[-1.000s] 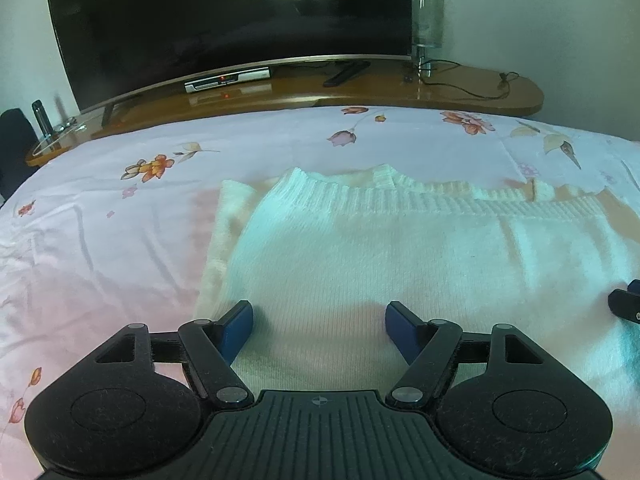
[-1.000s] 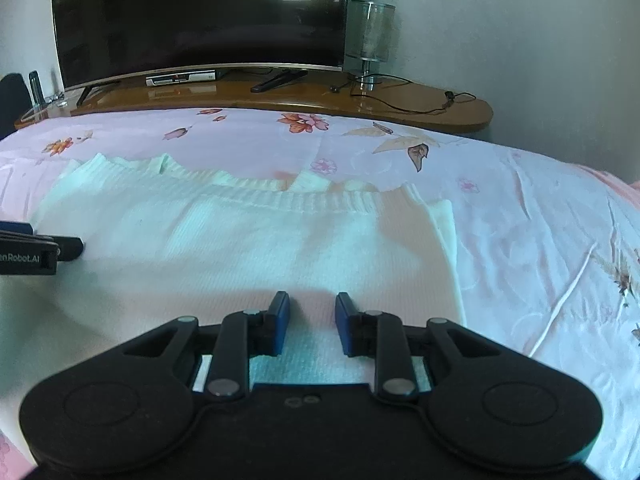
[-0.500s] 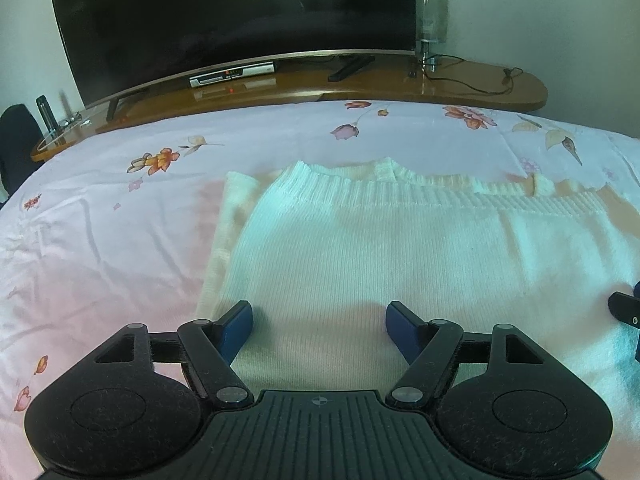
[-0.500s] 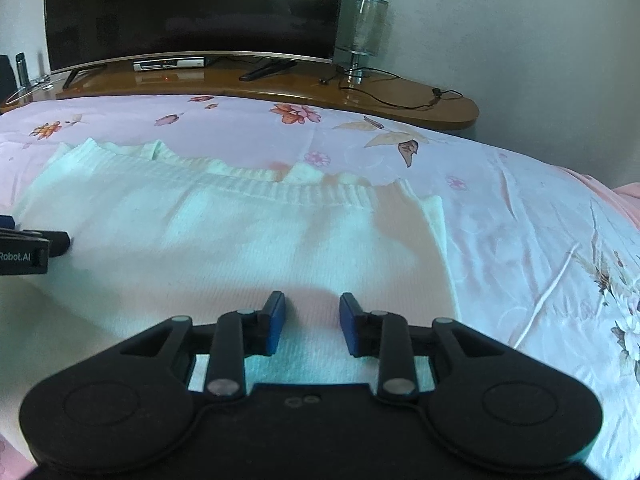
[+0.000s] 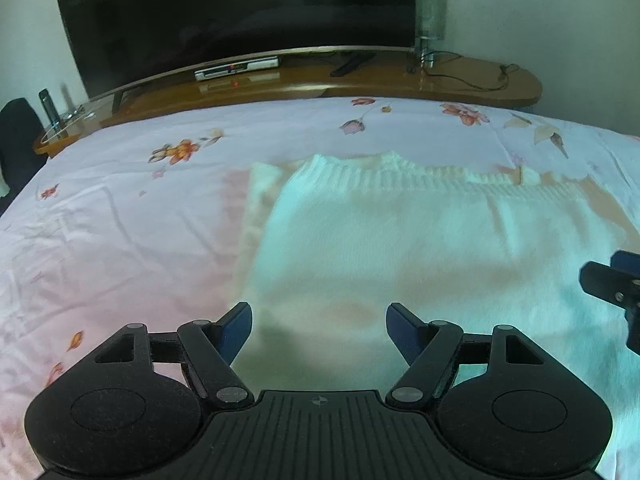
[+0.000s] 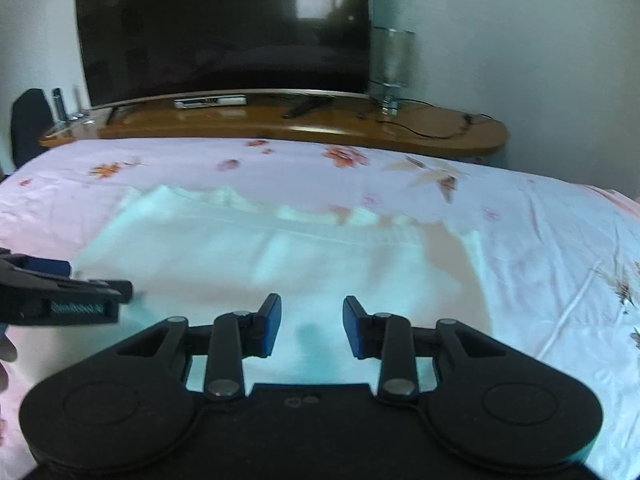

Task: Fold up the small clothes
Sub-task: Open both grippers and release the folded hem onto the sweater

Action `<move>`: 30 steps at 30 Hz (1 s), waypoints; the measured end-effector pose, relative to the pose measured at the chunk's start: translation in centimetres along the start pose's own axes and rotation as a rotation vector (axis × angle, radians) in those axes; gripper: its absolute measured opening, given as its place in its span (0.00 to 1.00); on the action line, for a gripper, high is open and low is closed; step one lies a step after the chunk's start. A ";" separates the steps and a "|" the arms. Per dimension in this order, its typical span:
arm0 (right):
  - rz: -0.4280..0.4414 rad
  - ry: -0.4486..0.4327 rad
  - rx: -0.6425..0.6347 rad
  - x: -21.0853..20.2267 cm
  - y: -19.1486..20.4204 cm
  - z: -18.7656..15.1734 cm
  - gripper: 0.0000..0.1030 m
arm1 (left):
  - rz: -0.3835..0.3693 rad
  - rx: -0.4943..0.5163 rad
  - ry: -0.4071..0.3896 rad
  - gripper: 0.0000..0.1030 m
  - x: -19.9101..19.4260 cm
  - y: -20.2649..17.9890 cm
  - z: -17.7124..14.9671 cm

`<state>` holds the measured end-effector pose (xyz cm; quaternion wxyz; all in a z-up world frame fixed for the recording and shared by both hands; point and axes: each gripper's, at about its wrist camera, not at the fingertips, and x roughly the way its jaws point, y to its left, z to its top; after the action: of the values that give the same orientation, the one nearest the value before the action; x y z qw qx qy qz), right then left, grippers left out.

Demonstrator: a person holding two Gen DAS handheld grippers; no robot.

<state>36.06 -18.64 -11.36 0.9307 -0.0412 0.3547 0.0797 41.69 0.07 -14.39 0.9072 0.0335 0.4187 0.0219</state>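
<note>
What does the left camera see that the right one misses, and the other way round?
Only the left wrist view shows the sweater's left edge, with an under-layer poking out beside it, and the right gripper entering at its right border.

Only the right wrist view shows the sweater's right edge and the left gripper entering from the left.

Both show the white knit sweater lying folded on the floral bedsheet, the dark TV on the wooden shelf, and open jaws.

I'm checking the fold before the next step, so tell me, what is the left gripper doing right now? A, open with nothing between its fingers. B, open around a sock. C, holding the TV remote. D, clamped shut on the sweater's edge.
A: the left gripper has its fingers spread wide apart above the white sweater, gripping nothing.
</note>
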 end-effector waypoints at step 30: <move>-0.060 0.064 -0.042 -2.4 4.8 -2.1 0.45 | -0.109 -0.201 0.189 0.72 -3.7 4.2 -6.5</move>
<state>32.13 -14.50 -11.42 0.9198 -0.0739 0.3810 0.0580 34.27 4.30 -15.43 0.8624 -0.0825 0.4992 0.0177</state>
